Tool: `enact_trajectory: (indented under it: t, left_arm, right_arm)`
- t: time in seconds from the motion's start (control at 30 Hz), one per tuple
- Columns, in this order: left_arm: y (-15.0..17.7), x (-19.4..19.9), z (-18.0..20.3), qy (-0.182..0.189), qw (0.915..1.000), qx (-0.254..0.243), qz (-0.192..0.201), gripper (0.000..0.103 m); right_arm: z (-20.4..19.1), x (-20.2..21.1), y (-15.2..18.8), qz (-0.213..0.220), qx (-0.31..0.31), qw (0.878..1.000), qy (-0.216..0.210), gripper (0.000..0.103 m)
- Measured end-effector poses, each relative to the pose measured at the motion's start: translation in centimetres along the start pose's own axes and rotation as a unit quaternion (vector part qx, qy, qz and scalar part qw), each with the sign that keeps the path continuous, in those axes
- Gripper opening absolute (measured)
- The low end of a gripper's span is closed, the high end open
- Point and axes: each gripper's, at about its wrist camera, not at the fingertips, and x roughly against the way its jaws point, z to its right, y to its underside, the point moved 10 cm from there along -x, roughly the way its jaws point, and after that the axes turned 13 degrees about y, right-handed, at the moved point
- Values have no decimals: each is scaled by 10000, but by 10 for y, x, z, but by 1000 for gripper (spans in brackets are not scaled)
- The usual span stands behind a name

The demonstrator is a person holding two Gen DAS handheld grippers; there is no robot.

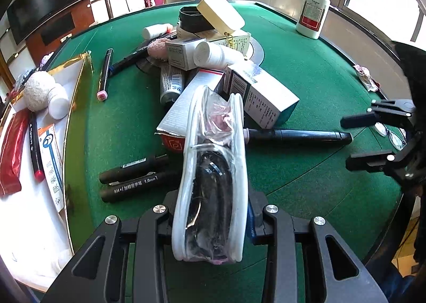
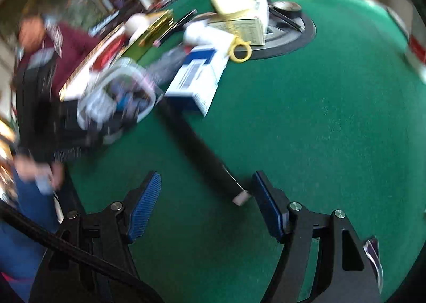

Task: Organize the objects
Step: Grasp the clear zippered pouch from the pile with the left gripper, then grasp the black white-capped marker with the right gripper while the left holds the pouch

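My left gripper [image 1: 210,212] is shut on a clear pouch with white edging [image 1: 213,170] that holds dark items. It holds the pouch on edge just above the green table [image 1: 306,77], in front of a pile of boxes and bottles. The right wrist view is blurred and shows the same pouch [image 2: 117,95] at the left. A long black marker [image 1: 298,136] lies on the felt to the pouch's right. My right gripper [image 2: 206,183] is open, its blue pads on either side of the marker's [image 2: 197,148] near end, not touching it. That right gripper [image 1: 351,140] also shows at the right of the left wrist view.
A gold-edged white tray [image 1: 80,95] at the left holds a plush ball, a small bottle, a marker and packets. Two black markers [image 1: 133,178] lie beside it. A white bottle with a red label [image 1: 312,13] stands far right. Glasses [image 1: 391,135] lie under the right gripper. A person [image 2: 66,45] stands beyond the table.
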Motion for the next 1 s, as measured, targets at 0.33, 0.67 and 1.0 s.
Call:
enact_trajectory:
  t: [0.33, 0.67, 1.0]
  left_arm:
    - [-5, -7, 1, -241, 9996, -118, 47, 29]
    - [-11, 20, -3, 167, 9984, 147, 529, 28]
    - [-11, 37, -12, 304, 9961, 305, 766, 28]
  right_arm:
    - [-24, -21, -29, 326, 1017, 9921, 652, 18]
    - [-30, 1, -17, 581, 371, 9962, 531, 13]
    - [-43, 8, -26, 669, -28, 9975, 202, 13]
